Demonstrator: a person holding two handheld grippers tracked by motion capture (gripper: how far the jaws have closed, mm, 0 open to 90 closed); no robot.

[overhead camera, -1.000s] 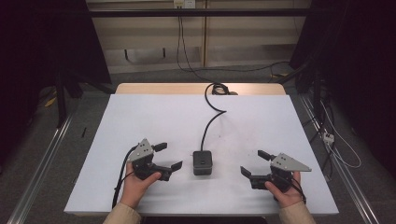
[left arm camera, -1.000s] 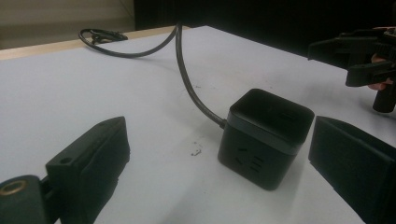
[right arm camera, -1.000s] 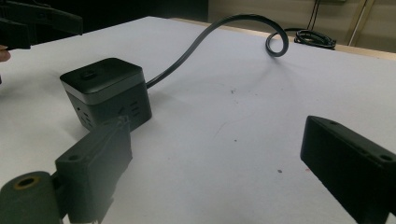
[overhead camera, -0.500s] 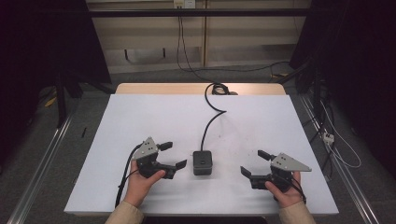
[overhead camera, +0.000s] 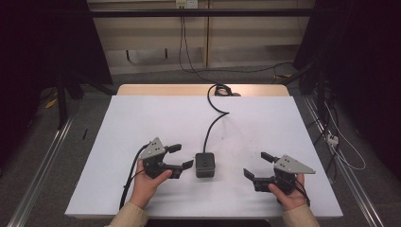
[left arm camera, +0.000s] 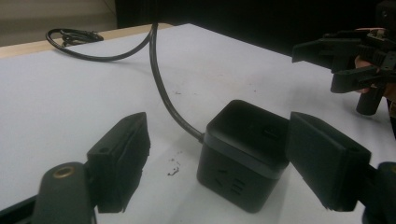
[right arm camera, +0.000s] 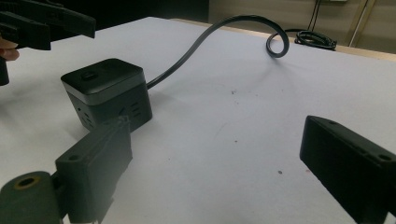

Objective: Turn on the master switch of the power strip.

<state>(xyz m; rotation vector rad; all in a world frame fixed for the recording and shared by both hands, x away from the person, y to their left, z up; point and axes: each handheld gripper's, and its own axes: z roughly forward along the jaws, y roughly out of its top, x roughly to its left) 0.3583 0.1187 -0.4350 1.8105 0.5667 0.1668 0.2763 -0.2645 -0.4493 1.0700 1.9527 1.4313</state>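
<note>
Black power cube (overhead camera: 206,164) resting near the 6 o'clock edge of the white surface (overhead camera: 142,118), cord (overhead camera: 215,124) trailing toward 12. Left gripper (overhead camera: 182,157) just at its 9 o'clock side, jaws apart and just been closing, cube between them, not yet pinched. Right gripper (overhead camera: 255,165) parked at 3 o'clock, jaws wide, empty. Step in hand: approach and grasp. Next, probably: ease forward, square up, squeeze shut.

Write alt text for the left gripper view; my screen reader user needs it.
A black cube power strip sits on the white table, just ahead of the left gripper, whose open jaws have just been closing without touching it. Its black cable curves away to the far edge; the right gripper waits beyond.
</note>
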